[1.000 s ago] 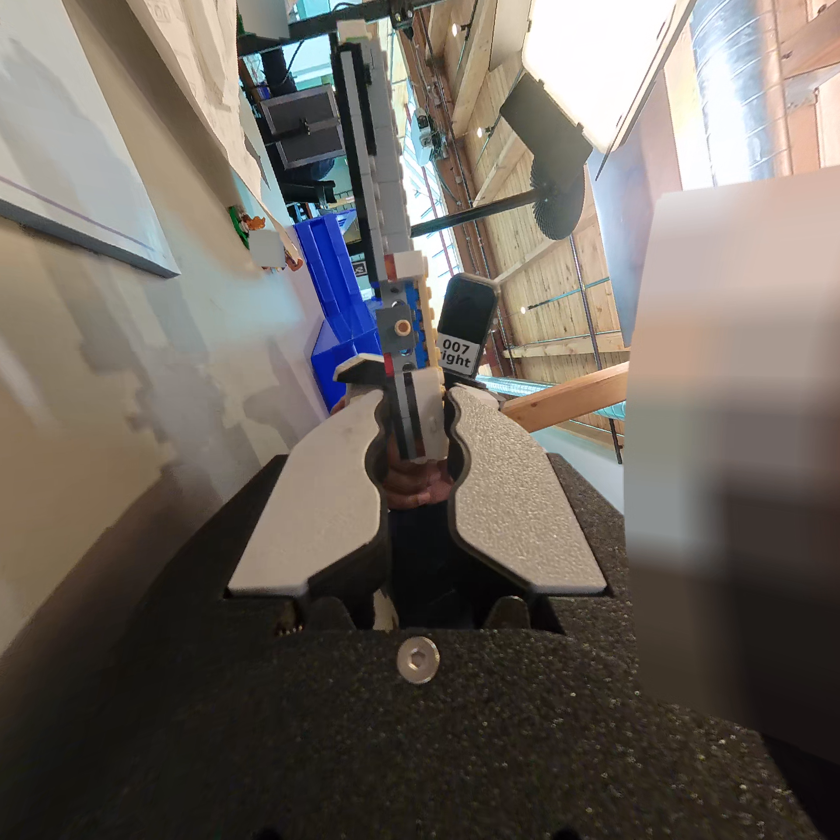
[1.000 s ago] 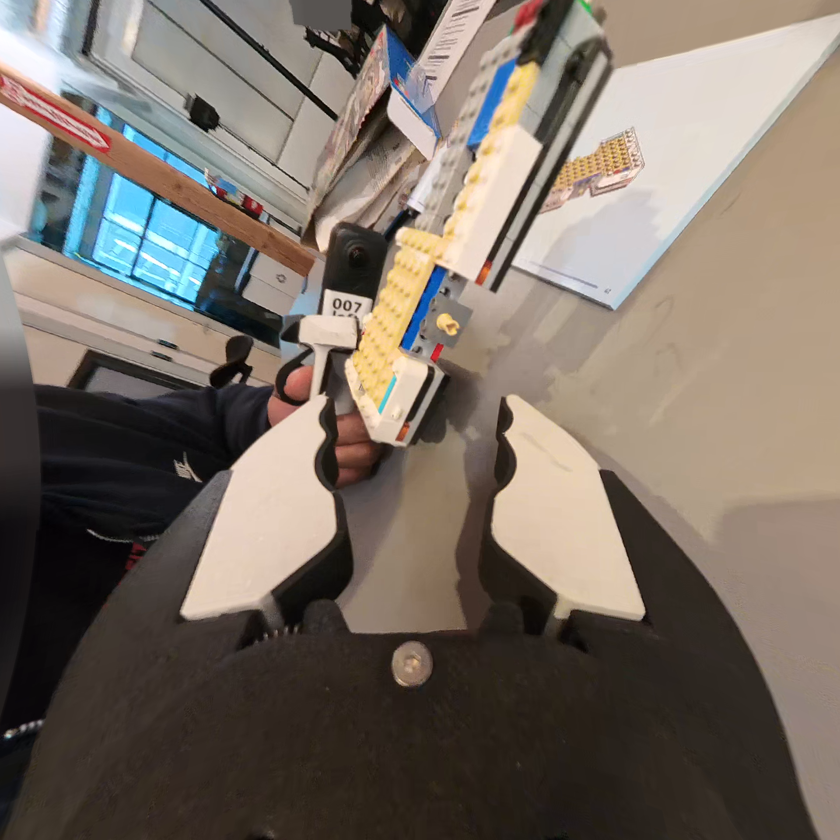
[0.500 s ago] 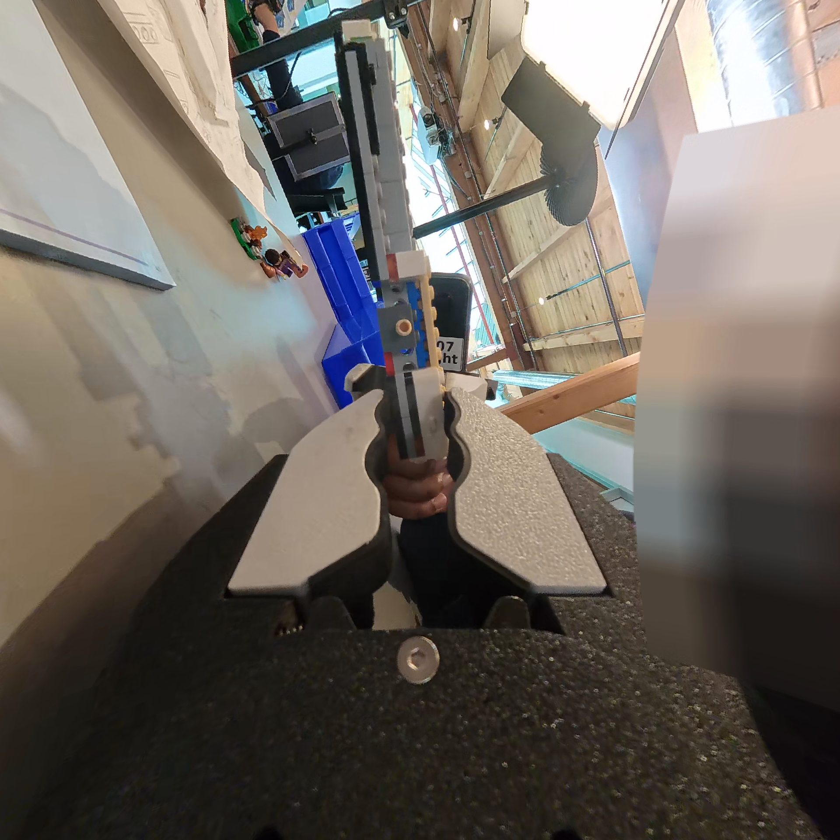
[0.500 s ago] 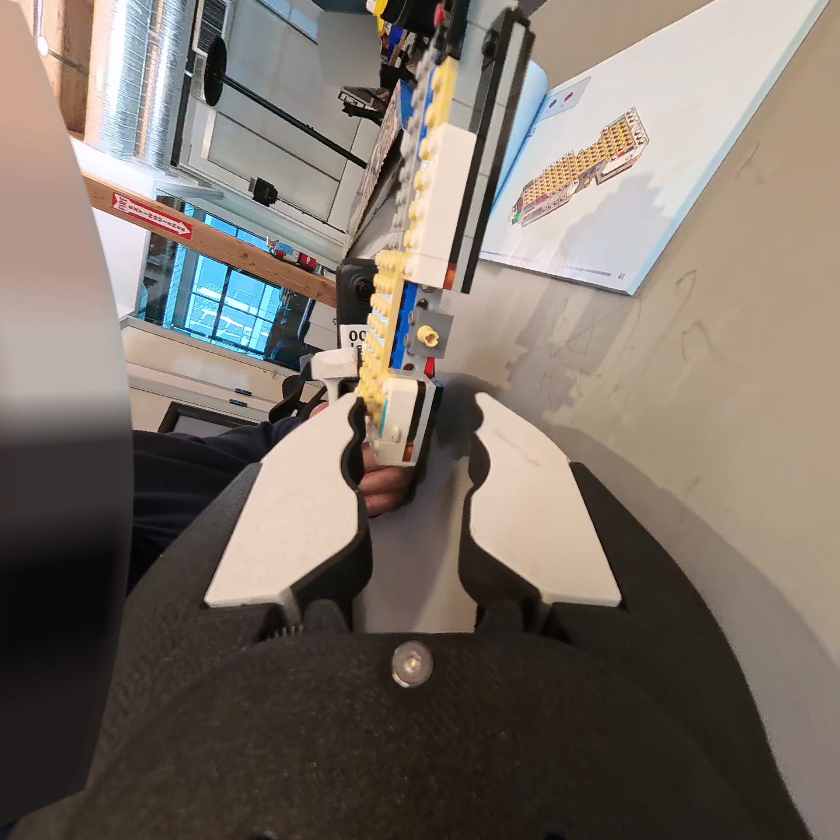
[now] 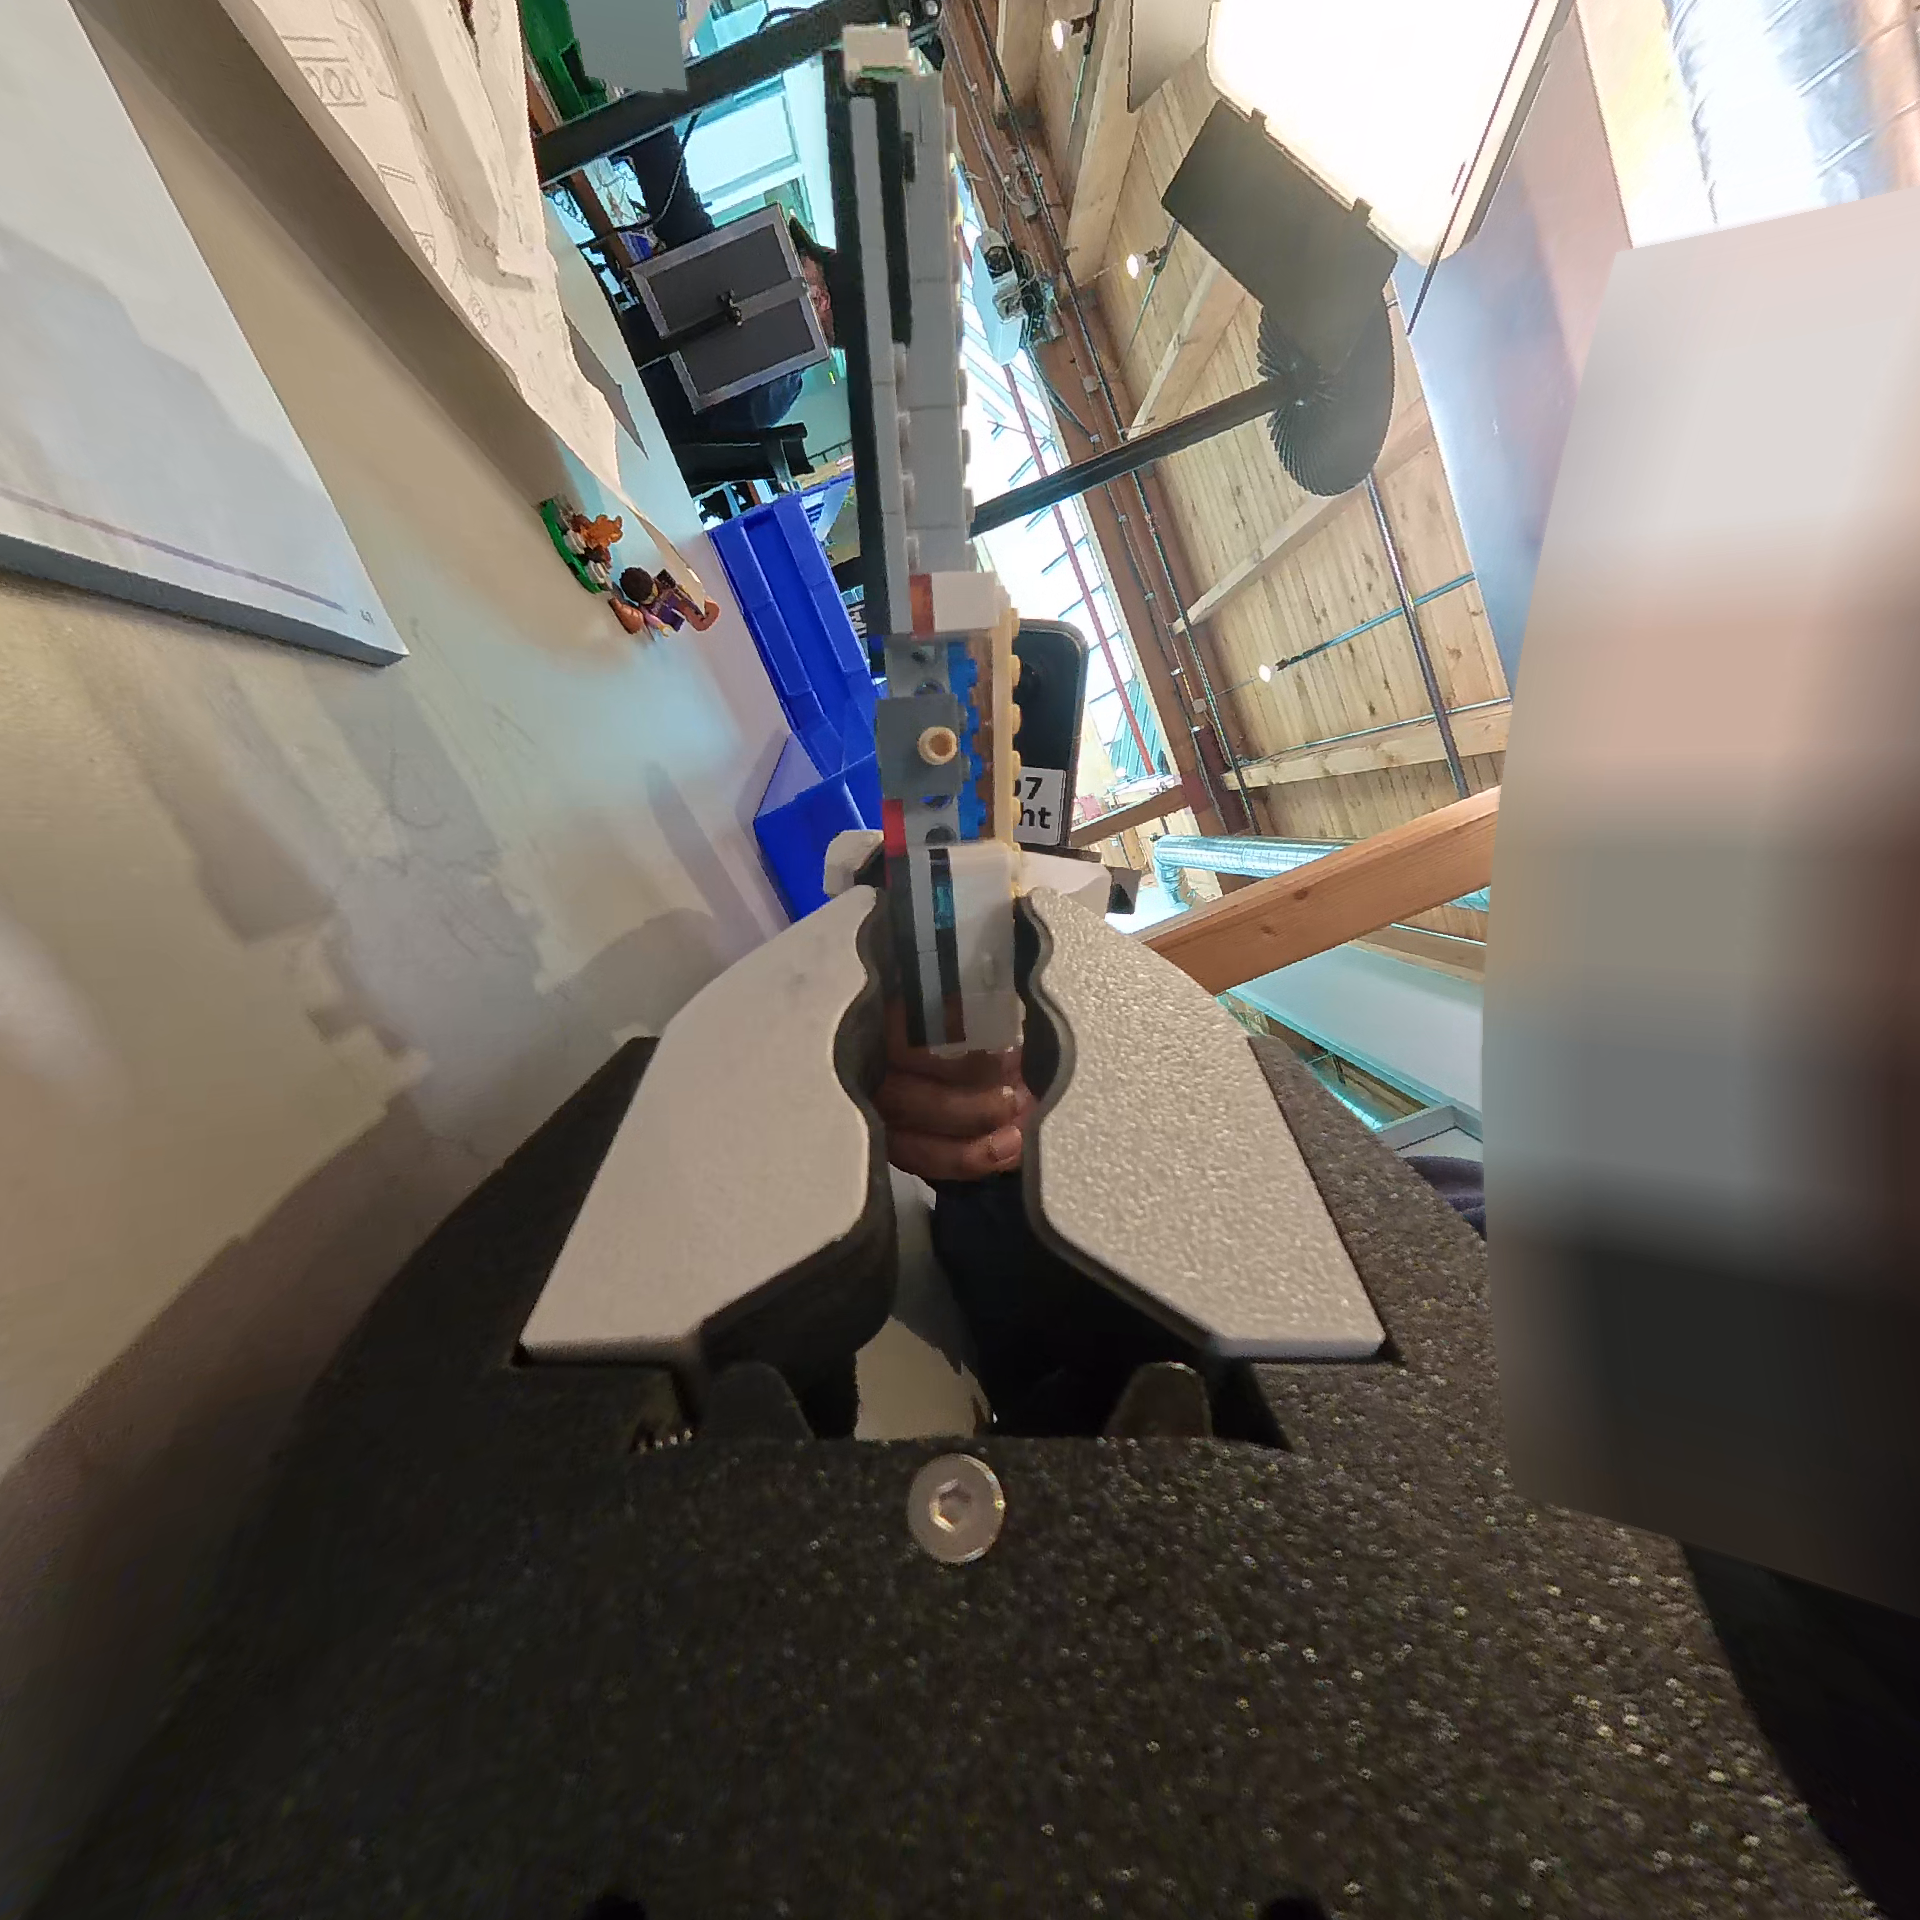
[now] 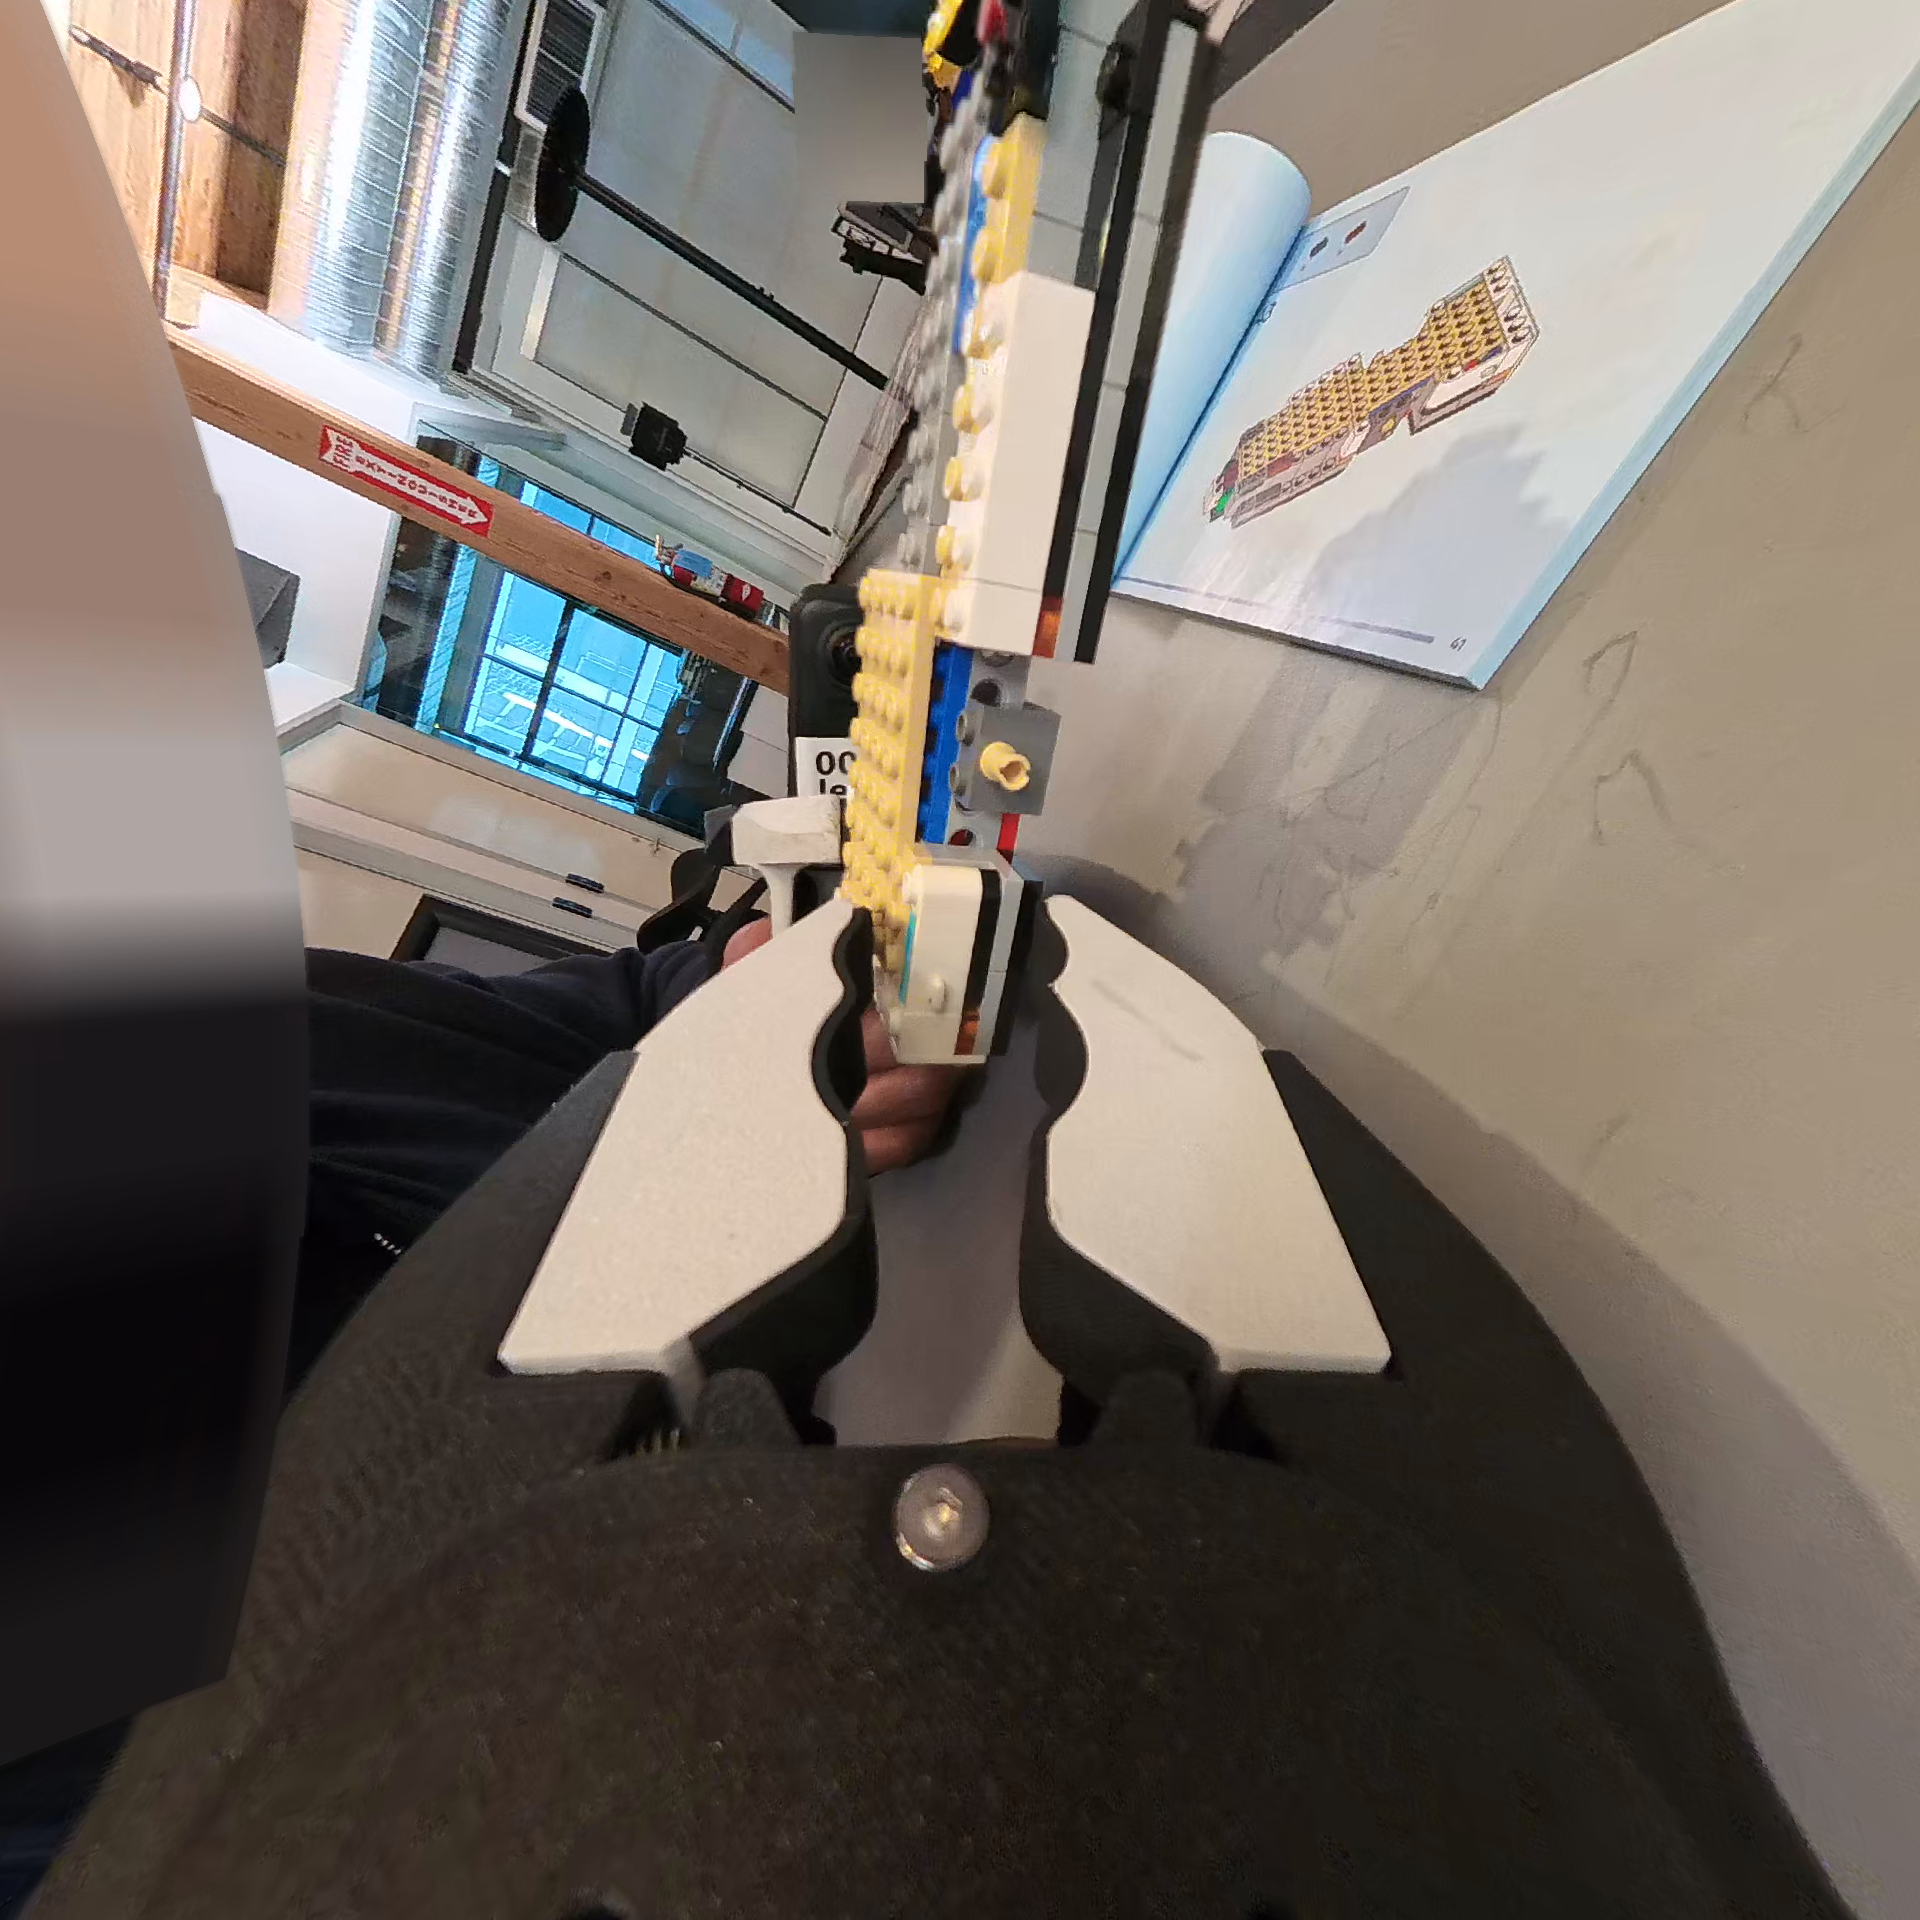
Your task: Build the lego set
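A long brick model [image 5: 914,416] of grey, black, white, blue and yellow pieces is held up off the grey table [image 5: 312,831]. My left gripper [image 5: 948,935] is shut on its near end, with both pads against its sides. In the right wrist view the same model [image 6: 1029,468] stands between the fingers of my right gripper [image 6: 948,935], which is shut on that same end from the opposite side. The other gripper's camera shows behind the model in each view, the right gripper's camera [image 5: 1051,707] and the left gripper's camera [image 6: 826,665].
An open instruction booklet [image 6: 1403,416] lies on the table beside the model, also in the left wrist view [image 5: 156,468]. Blue bins [image 5: 790,623], small figures [image 5: 623,561] and loose paper sheets [image 5: 416,156] lie farther off. A person's hand [image 5: 956,1122] shows behind the fingers.
My right gripper moved in around the model's end and its fingers closed from wide open onto it. My left gripper kept its hold on the model throughout.
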Tool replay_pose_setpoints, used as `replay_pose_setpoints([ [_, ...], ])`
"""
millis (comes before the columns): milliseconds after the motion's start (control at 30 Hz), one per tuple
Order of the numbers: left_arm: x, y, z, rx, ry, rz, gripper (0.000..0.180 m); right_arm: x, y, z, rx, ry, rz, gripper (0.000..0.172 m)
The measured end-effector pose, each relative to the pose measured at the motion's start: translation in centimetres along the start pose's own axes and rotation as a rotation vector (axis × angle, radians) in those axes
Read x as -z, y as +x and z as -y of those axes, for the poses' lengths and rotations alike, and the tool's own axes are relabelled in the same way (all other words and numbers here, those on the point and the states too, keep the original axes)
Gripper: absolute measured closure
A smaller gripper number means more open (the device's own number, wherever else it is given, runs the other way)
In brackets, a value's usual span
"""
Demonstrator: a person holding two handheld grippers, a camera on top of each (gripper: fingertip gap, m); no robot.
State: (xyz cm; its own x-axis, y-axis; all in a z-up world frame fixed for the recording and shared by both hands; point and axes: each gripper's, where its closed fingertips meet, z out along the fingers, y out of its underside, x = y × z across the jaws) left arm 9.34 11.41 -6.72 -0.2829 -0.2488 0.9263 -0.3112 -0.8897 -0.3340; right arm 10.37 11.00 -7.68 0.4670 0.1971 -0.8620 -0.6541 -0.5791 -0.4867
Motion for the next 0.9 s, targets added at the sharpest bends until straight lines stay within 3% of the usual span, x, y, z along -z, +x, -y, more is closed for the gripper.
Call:
replay_pose_setpoints([
  [333,0.1,0.3,0.1,0.024,-0.002,-0.037,0.159,0.1,-0.5,0.2,0.003,0.009,0.028,0.141],
  [633,0.3,0.1,0.7,0.045,0.038,-0.037,0.159,0.7,0.0,0.8,0.013,0.046,-0.029,0.128],
  [767,0.4,0.0,0.9,0.068,0.05,-0.034,0.159,1.2,-0.4,1.8,0.125,0.089,-0.057,0.123],
  [900,0.6,-0.2,1.1,0.1,0.056,-0.03,0.159,1.5,-1.1,2.7,0.44,0.126,-0.111,0.12],
])
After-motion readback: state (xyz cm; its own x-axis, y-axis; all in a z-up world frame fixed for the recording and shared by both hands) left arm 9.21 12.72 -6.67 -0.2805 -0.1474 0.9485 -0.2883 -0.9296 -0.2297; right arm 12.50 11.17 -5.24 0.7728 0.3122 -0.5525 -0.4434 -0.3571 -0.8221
